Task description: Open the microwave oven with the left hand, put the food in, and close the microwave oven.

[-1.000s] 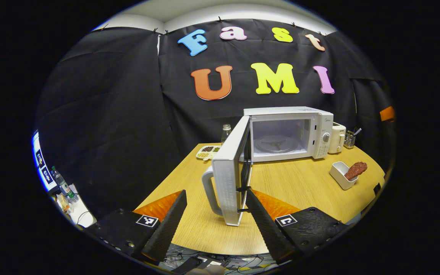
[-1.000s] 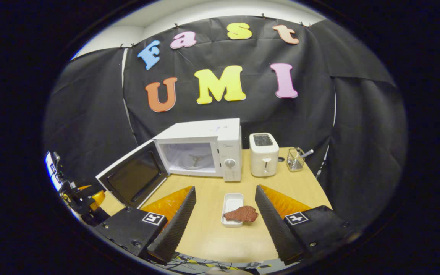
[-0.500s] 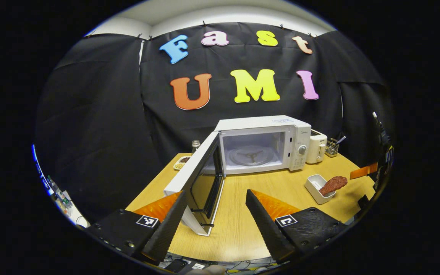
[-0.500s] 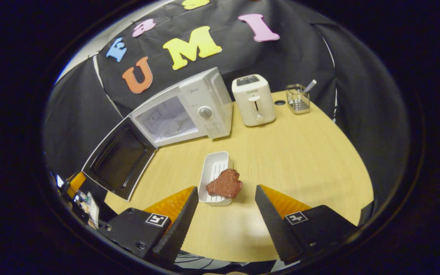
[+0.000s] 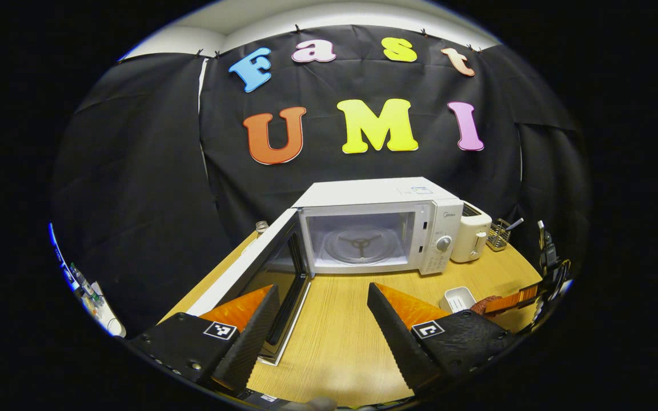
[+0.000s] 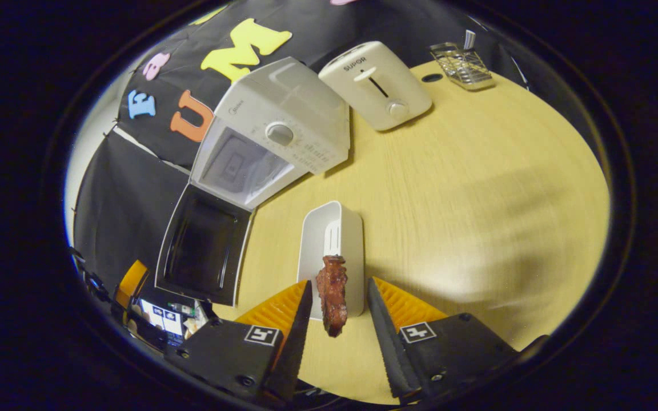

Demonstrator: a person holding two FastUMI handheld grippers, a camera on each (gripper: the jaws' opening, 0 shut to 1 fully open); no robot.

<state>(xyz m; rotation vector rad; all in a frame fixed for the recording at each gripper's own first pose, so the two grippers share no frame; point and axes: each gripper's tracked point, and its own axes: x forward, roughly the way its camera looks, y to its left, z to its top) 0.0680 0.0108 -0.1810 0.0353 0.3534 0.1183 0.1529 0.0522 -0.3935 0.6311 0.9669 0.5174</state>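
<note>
1. Since 0.5 s earlier, your right gripper had dropped close over the white tray, and its jaws had narrowed around the food from a wide spread.
2. The food stood on edge between the fingers with gaps on both sides; I could not tell whether either finger touched it.
3. Your left gripper had pulled back from the microwave door, its jaws wide and holding nothing.
4. The door hung fully open, showing the cavity and round glass turntable.
5. The food was a reddish-brown, rough, meat-like slab; the tray was a smooth, rounded rectangle with a slotted floor.
6. The microwave was a boxy white unit on the pale wood-grain table, with a cream toaster beside it.
</note>
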